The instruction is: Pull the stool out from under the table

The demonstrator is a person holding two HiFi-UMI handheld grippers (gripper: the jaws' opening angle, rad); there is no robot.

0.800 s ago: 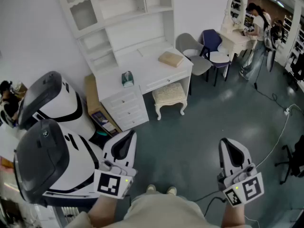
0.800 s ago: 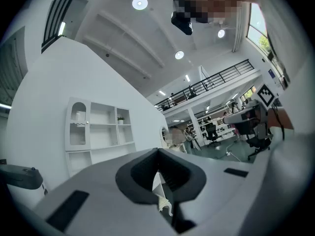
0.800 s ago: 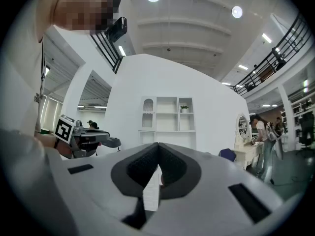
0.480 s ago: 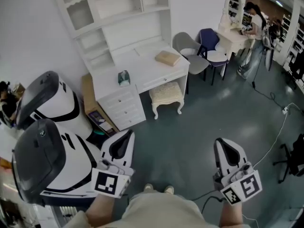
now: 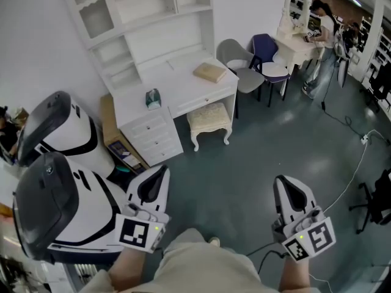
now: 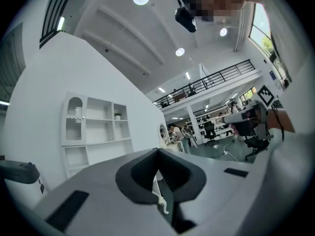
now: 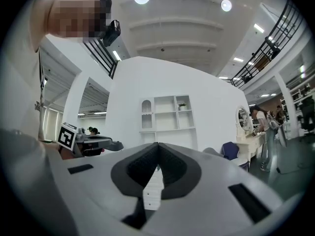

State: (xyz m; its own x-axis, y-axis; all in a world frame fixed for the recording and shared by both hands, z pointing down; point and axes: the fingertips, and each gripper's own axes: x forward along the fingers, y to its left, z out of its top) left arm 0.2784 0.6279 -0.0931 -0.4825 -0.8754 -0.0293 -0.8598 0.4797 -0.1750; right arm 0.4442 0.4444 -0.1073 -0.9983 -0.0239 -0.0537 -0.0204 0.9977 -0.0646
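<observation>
Shifted slightly left in the head view, the stool (image 5: 209, 119) sits tucked under the far white table (image 5: 183, 87). Left gripper (image 5: 157, 177) and right gripper (image 5: 286, 187) hover near, well apart from it, jaws together, empty.

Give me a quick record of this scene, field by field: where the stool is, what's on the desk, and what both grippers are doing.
stool: cream stool, tucked partly under the white desk, not yet pulled out
on desk: small teal box; flat tan item
left gripper: shut, empty, well short of the stool
right gripper: shut, empty, well short of the stool
right of desk: grey chair, blue chair
</observation>
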